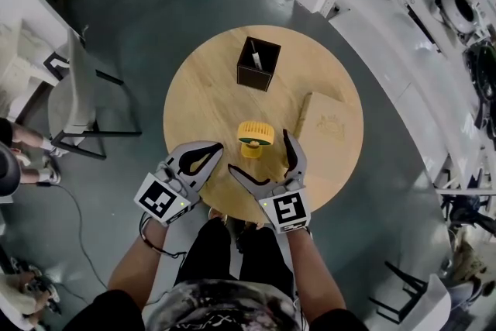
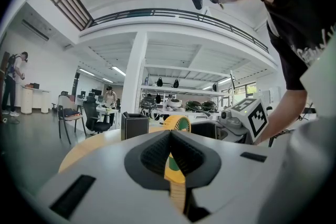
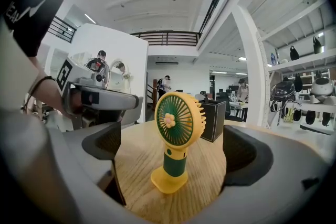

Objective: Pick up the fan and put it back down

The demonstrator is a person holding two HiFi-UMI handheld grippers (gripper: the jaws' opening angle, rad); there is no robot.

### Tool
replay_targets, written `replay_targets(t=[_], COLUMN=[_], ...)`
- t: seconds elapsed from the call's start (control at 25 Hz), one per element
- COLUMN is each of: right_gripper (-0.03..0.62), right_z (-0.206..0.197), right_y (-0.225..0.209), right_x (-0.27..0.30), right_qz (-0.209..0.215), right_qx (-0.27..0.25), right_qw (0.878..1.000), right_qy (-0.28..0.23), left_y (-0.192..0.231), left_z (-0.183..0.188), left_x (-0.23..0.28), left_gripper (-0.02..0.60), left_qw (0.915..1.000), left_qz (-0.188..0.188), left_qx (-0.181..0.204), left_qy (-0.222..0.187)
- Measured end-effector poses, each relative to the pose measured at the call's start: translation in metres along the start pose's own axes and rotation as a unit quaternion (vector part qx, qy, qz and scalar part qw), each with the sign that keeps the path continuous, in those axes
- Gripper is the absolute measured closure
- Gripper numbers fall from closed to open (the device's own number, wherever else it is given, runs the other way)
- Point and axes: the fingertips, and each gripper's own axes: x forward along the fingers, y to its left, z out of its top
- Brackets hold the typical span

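A small yellow and green fan stands upright near the middle of the round wooden table. My right gripper is open just in front of it, and its jaws reach to either side of the fan's base without touching. The right gripper view shows the fan standing free between the two dark pads of the right gripper. My left gripper is shut and empty, a little to the left of the fan. In the left gripper view the fan peeks over the closed left gripper.
A black open box stands further back on the table, and a pale wooden board lies at the right. A grey chair stands left of the table. White shelving with gear runs along the right side.
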Motion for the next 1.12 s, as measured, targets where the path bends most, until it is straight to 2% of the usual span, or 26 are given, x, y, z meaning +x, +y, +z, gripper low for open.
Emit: replay_targets(t=[0.2, 0.4, 0.56, 0.68, 0.8, 0.96, 1.12], right_gripper=[0.010, 0.015, 0.064, 0.108, 0.203, 0.271, 0.281], right_z=[0.003, 0.001, -0.001, -0.002, -0.003, -0.003, -0.003], right_y=[0.002, 0.003, -0.002, -0.004, -0.008, -0.013, -0.013], right_x=[0.014, 0.016, 0.018, 0.019, 0.018, 0.017, 0.018], right_qz=[0.004, -0.011, -0.018, -0.029, -0.044, -0.058, -0.057], right_qx=[-0.006, 0.005, -0.009, -0.004, 0.002, 0.005, 0.000], right_qw=[1.000, 0.999, 1.000, 0.999, 0.998, 0.997, 0.997], right_qy=[0.001, 0.032, 0.024, 0.038, 0.054, 0.055, 0.052], left_y=[0.011, 0.018, 0.021, 0.023, 0.025, 0.025, 0.026], left_z=[0.001, 0.000, 0.000, 0.000, 0.000, 0.000, -0.002], left_x=[0.005, 0.007, 0.009, 0.008, 0.007, 0.006, 0.005], left_gripper=[0.565, 0.565, 0.565, 0.565, 0.565, 0.565, 0.565], left_qw=[1.0000, 1.0000, 1.0000, 0.9999, 0.9999, 0.9999, 0.9999], left_qz=[0.002, 0.002, 0.001, -0.001, -0.001, -0.002, -0.003], left_qx=[-0.003, -0.005, -0.009, -0.010, -0.011, -0.012, -0.012], left_qy=[-0.002, -0.002, -0.001, 0.000, 0.002, 0.002, 0.004])
